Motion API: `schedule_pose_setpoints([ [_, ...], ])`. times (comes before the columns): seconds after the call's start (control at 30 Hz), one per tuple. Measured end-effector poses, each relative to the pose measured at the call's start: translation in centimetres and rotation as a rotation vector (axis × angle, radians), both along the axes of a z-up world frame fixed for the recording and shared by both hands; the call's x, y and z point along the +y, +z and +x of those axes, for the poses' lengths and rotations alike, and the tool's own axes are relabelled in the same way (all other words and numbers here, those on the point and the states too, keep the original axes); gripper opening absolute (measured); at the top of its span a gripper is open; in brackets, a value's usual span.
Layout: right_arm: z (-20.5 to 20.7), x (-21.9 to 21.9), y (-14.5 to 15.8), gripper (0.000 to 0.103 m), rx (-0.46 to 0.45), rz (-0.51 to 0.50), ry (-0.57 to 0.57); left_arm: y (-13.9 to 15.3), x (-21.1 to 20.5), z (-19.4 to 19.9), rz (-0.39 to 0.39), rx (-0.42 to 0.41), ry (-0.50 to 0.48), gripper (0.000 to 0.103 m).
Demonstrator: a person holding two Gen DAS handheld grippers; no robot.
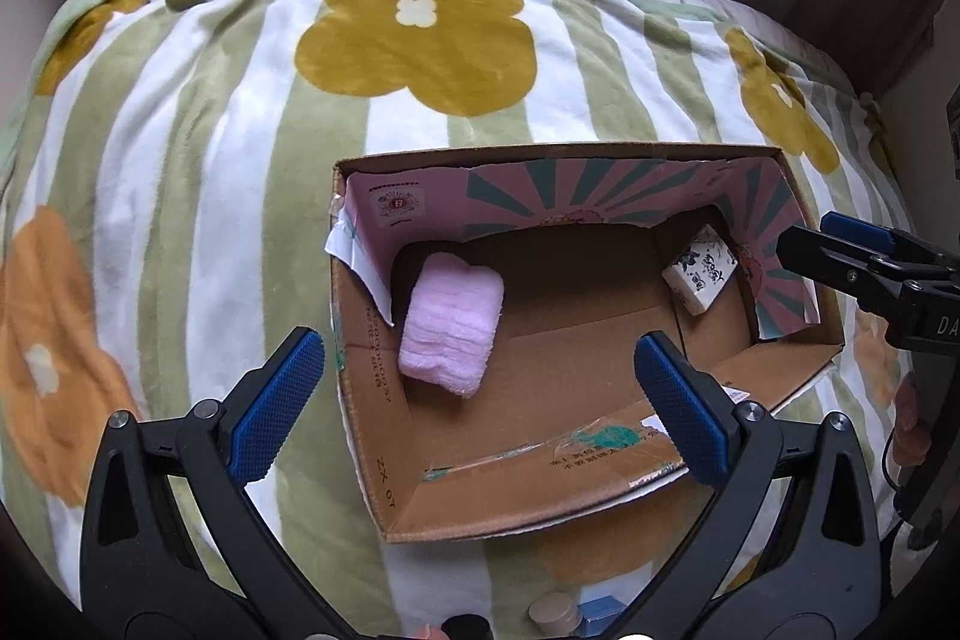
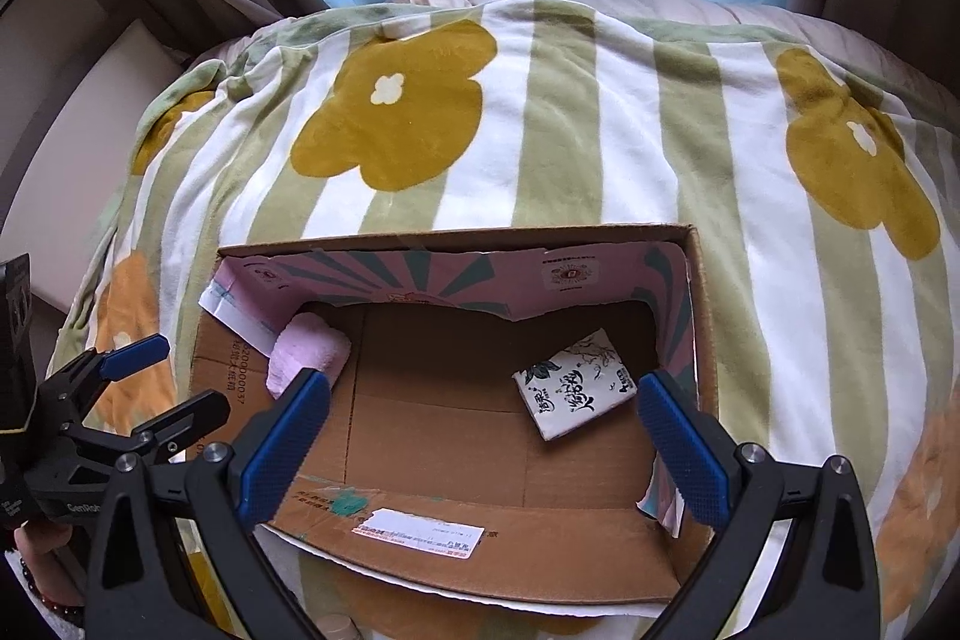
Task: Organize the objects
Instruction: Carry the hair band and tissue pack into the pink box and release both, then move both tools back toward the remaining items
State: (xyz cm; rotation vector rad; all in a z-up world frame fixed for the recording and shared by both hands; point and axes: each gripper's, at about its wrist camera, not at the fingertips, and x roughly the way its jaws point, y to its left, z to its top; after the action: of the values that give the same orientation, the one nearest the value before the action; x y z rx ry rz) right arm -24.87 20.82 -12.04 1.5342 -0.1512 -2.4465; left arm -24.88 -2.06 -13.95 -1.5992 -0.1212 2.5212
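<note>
An open cardboard box (image 1: 384, 472) sits on a flowered blanket; it also shows in the right wrist view (image 2: 456, 550). Inside lie a folded pink towel (image 1: 451, 329) at the left, also in the right wrist view (image 2: 309, 352), and a white tissue pack with black print (image 1: 701, 269) at the right, also in the right wrist view (image 2: 573, 383). My left gripper (image 1: 480, 412) is open and empty above the box's near left part. My right gripper (image 2: 485, 439) is open and empty above the box's near side; it shows at the right edge of the left wrist view (image 1: 840, 250).
The green-and-white striped blanket with yellow flowers (image 1: 420, 34) covers a bed. A small round lid (image 1: 552, 613) and a blue item (image 1: 600, 613) lie at the near edge. The left gripper shows at the left of the right wrist view (image 2: 162, 382). Curtains hang behind.
</note>
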Motion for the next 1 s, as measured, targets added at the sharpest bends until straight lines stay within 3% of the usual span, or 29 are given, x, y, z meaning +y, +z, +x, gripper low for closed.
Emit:
schedule_pose_setpoints([
  [0.4,3.1,-0.6,2.8,0.102,0.057,0.026,0.057,3.1,-0.6,3.2,0.010,0.050,0.002,0.103],
  [0.57,6.1,-1.0,4.3,0.102,0.079,0.023,0.097,5.1,-0.6,6.2,-0.025,0.102,-0.024,0.103],
  [0.8,10.9,-1.2,5.3,0.102,0.055,-0.030,0.139,5.4,-1.6,11.1,0.008,0.055,-0.091,0.103],
  [1.0,15.6,-3.2,3.8,0.102,0.009,0.033,0.311,3.7,-2.2,15.7,-0.002,-0.009,-0.177,0.103],
])
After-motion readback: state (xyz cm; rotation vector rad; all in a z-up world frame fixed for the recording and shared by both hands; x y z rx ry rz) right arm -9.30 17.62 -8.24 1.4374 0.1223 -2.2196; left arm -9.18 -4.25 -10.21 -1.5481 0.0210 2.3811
